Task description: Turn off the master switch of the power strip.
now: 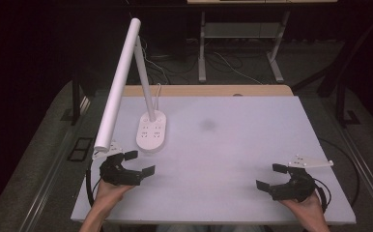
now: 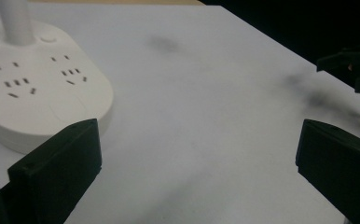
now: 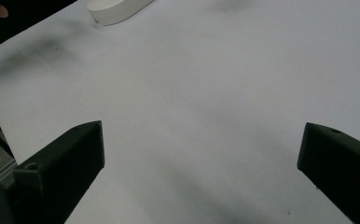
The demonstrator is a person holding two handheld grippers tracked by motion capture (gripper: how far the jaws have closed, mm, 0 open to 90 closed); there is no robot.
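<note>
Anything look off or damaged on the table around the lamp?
Nothing broken or spilled. The desk lamp stands upright on its socket base; its light bar slopes down toward the left gripper. One faint dark smudge marks the white table. Both grippers are open and empty.

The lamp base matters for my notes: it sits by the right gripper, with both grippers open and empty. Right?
Not quite. The high view shows the lamp base by the left gripper, not the right gripper. Both grippers are open and empty.

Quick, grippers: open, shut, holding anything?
Left gripper: open, holding nothing, beside the lamp base.
Right gripper: open, holding nothing.
</note>
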